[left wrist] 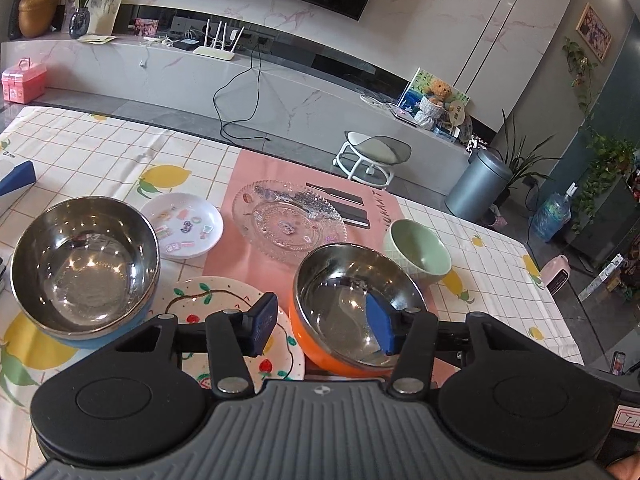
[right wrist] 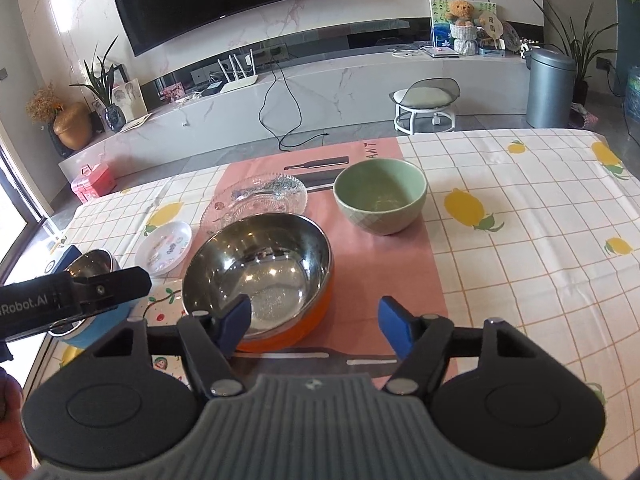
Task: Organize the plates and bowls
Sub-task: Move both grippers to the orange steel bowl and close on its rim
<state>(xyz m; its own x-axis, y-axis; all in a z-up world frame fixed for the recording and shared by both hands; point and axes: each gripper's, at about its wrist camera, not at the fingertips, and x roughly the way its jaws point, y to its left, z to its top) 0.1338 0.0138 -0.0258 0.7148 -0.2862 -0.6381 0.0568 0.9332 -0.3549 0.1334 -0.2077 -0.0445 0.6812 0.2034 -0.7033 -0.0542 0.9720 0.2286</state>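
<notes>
Nearest, the left gripper (left wrist: 324, 326) straddled the near rim of the orange bowl (left wrist: 352, 304), jaws partly open and gripping nothing, the right gripper (right wrist: 316, 326) likewise open and empty beside it, while the glass plate (left wrist: 288, 220) and green bowl (right wrist: 380, 196) stood farther back on the table (right wrist: 520, 260).

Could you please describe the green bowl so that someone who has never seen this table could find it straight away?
Start at the pink mat down the middle of the lemon-print tablecloth. On the mat's far right side, beyond the orange-sided steel bowl, stands the green bowl. It is the only matte green one, with a quilted outside; the other bowls are shiny steel.
</notes>
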